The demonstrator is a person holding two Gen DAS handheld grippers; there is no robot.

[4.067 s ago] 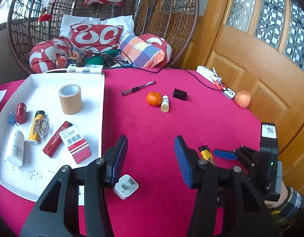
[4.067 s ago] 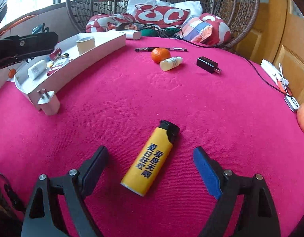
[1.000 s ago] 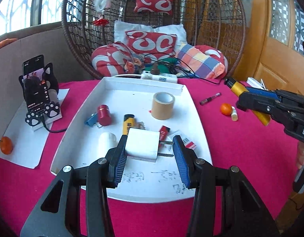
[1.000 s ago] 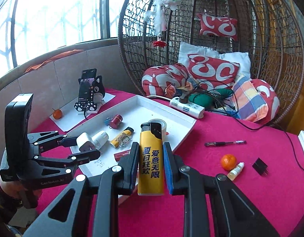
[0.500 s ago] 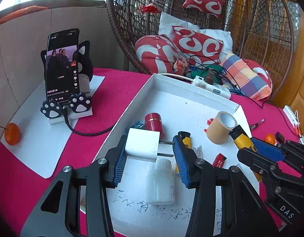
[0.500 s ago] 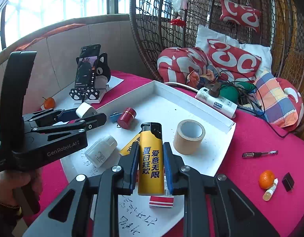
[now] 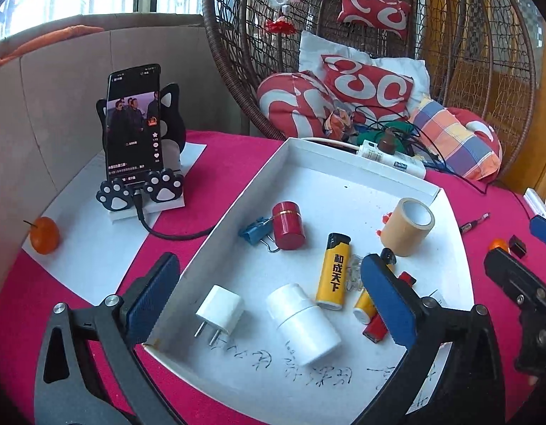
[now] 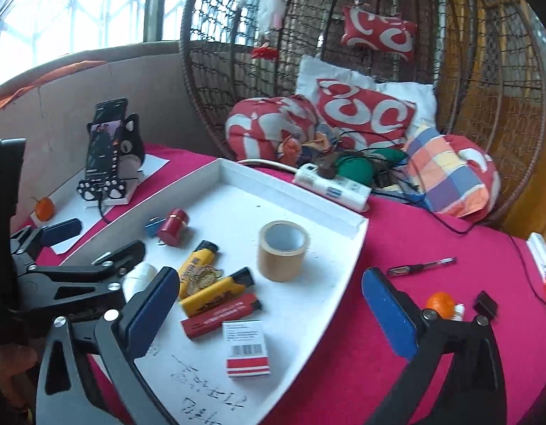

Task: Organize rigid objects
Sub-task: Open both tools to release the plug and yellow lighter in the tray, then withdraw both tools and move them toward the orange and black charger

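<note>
The white tray (image 7: 308,177) holds a white charger plug (image 7: 219,310), a white bottle (image 7: 303,324), two yellow lighters (image 7: 333,272) (image 8: 218,290), a red lighter (image 8: 219,315), a tape roll (image 7: 407,226), a red cap (image 7: 287,226) and a blue clip (image 7: 253,230). My left gripper (image 7: 269,295) is open and empty above the plug and bottle. My right gripper (image 8: 269,304) is open and empty above the lighters and a red-and-white box (image 8: 247,349). A pen (image 8: 420,266), an orange (image 8: 440,304), a small white bottle (image 8: 457,311) and a black adapter (image 8: 485,301) lie on the red cloth.
A phone on a cat-paw stand (image 7: 134,141) and another orange (image 7: 44,235) sit on white paper at left. A power strip (image 8: 331,187) with cables and cushions in a wicker chair (image 8: 361,117) lie behind the tray.
Both grippers have opened. The left has let go of the white plug, which now lies in the tray. The right has let go of the yellow lighter, now lying beside the other lighters.
</note>
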